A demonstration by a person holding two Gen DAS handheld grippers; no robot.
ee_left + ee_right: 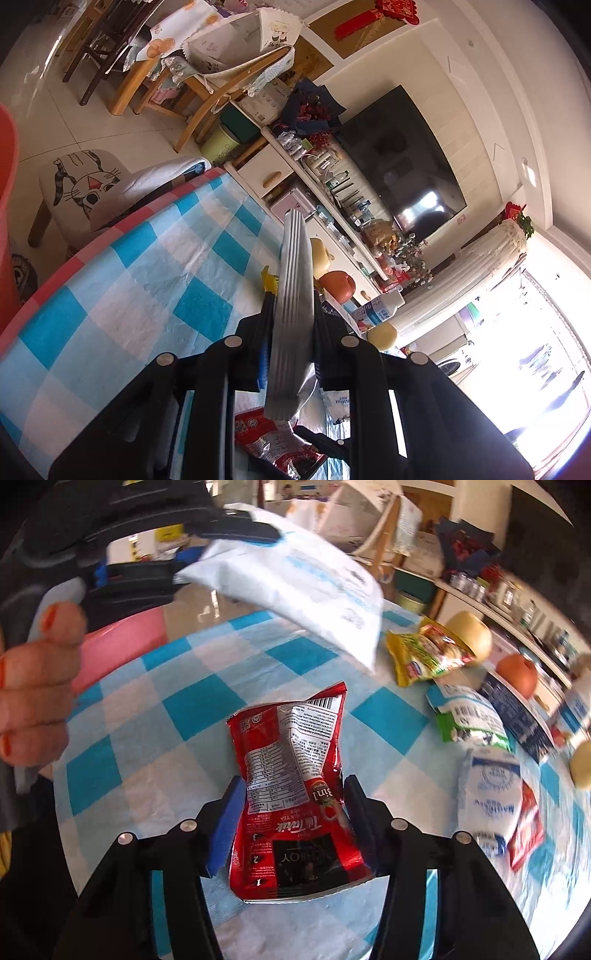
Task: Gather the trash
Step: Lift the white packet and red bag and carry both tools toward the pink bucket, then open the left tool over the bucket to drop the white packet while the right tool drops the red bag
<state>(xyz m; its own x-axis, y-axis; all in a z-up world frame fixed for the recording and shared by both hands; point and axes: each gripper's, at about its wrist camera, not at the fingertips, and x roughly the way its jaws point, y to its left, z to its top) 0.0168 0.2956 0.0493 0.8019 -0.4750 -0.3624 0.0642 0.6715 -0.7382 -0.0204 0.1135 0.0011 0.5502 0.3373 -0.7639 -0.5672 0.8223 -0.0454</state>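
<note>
Checked tablecloth point(192, 701), apple point(517, 674), TV point(402, 162), cat stool point(85, 184).

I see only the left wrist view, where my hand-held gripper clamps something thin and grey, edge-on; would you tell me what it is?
Observer: The right wrist view shows it as a white packet with blue print, held in the air by the left hand-held gripper.
Operator: And the red wrapper at the bottom of my picture?
Observer: That red packet lies flat on the checked tablecloth, and the right hand-held gripper straddles it.
Operator: Is there more to collect?
Observer: A green and white packet lies on the cloth to its right.
</note>
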